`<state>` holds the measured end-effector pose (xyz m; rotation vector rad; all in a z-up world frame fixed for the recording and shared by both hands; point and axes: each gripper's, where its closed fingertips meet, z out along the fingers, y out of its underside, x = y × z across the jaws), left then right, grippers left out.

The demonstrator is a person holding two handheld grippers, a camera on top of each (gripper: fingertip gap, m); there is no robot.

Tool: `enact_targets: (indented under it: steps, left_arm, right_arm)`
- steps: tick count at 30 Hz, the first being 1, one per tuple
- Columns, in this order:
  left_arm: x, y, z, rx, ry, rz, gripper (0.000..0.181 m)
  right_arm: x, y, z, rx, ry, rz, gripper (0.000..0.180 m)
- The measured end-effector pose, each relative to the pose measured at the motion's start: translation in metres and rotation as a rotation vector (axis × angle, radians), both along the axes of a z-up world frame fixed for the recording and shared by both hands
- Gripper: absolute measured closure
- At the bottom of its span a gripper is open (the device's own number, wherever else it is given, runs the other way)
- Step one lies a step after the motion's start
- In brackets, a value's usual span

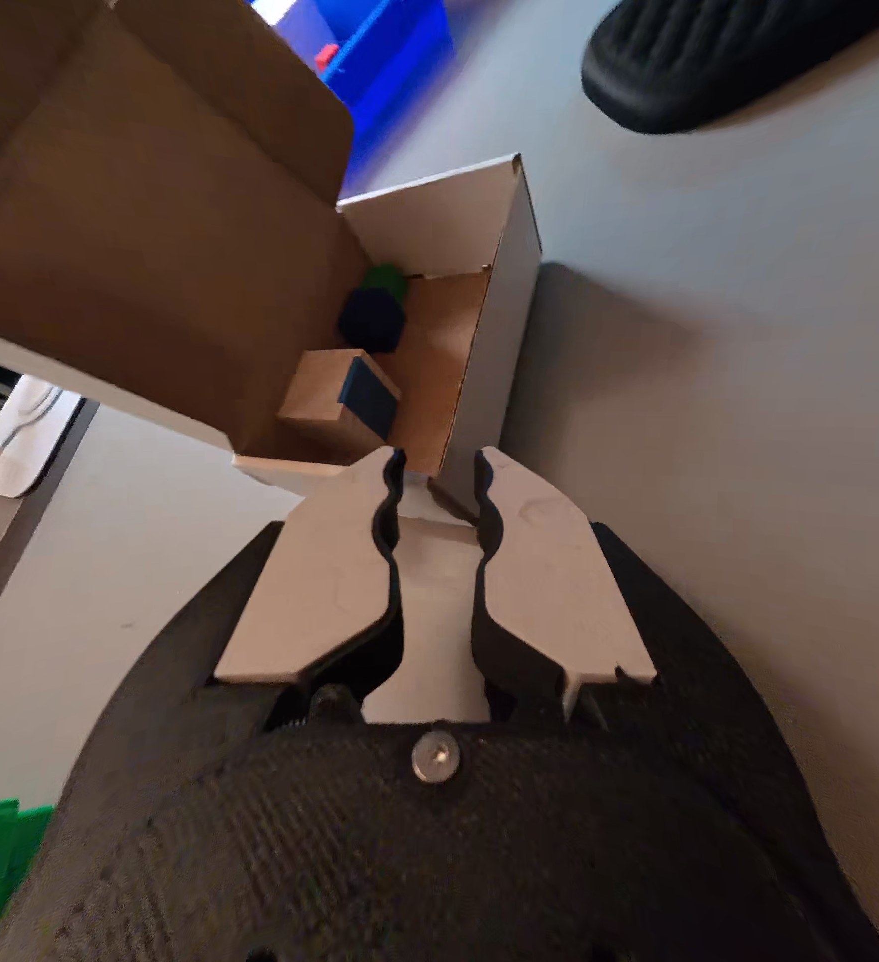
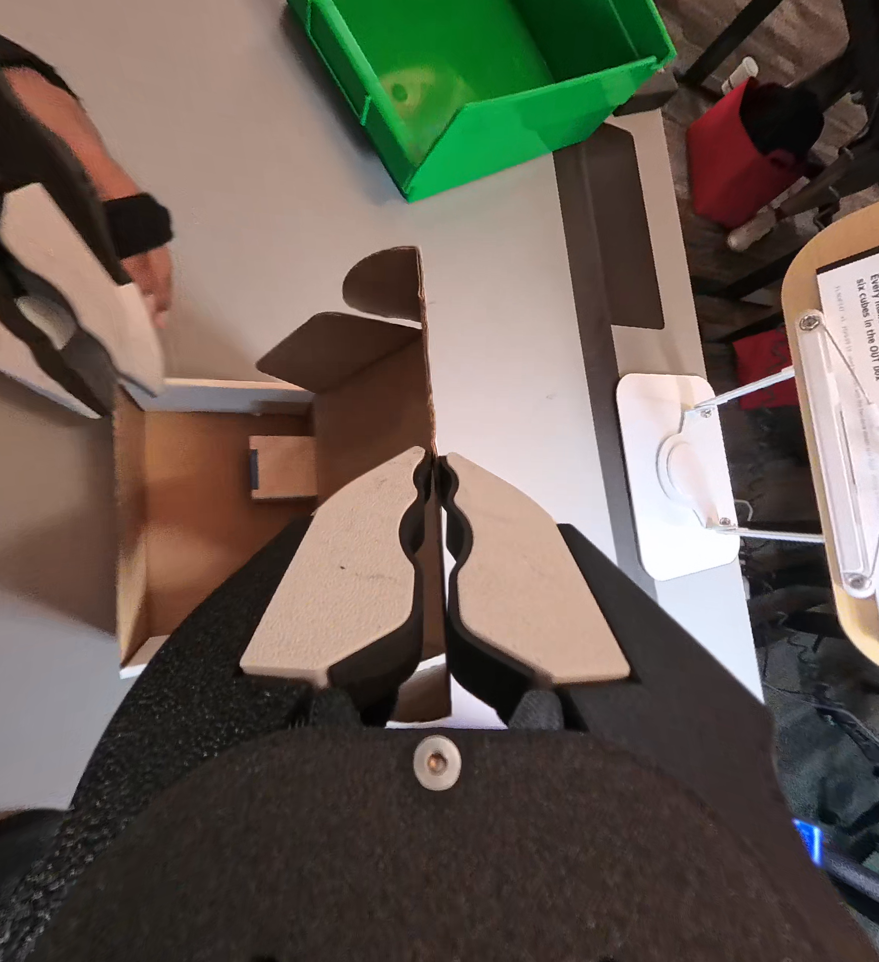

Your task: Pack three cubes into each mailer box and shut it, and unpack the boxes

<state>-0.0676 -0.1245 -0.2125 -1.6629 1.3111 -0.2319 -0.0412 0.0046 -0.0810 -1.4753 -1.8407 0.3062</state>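
A white mailer box (image 1: 510, 312) with a brown inside lies open on the grey table. Inside it are a green cube (image 1: 386, 281), a dark blue cube (image 1: 372, 320) and a tan cube with a dark blue face (image 1: 343, 401). Only the tan cube (image 2: 281, 468) shows in the right wrist view. My right gripper (image 2: 435, 460) is shut on the edge of the box lid (image 2: 369, 406) and holds it upright. My left gripper (image 1: 437, 458) is open, its fingers on either side of the box's near corner. It also shows at the box's far wall in the right wrist view (image 2: 62, 338).
A green bin (image 2: 479, 88) stands beyond the box. A blue bin (image 1: 390, 57) holds a small red thing (image 1: 328, 54). A black ribbed object (image 1: 713, 62) lies at the top right. A clipboard stand (image 2: 869, 416) stands past the table's right edge (image 2: 609, 260). One gripper's finger ends stand about 20 cm off the other's.
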Motion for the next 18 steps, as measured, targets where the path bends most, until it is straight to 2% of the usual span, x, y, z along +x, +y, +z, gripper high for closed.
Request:
enact_targets:
  steps: [6,12,15,18]
  left_arm:
    - [0.001,0.004,0.000,-0.001,0.000,0.007,0.164]
    - [0.001,0.006,0.000,-0.013,-0.036,0.015,0.165]
    - [0.003,0.006,0.000,-0.020,-0.049,0.020,0.166]
    - [0.006,0.006,-0.001,-0.032,-0.063,0.027,0.167]
  right_arm:
    - [-0.018,0.041,-0.013,0.043,0.003,-0.030,0.172]
    - [-0.024,0.094,-0.058,0.078,-0.048,-0.112,0.164]
    - [-0.026,0.105,-0.082,0.084,-0.079,-0.144,0.161]
    - [-0.029,0.112,-0.088,0.150,-0.084,-0.155,0.157]
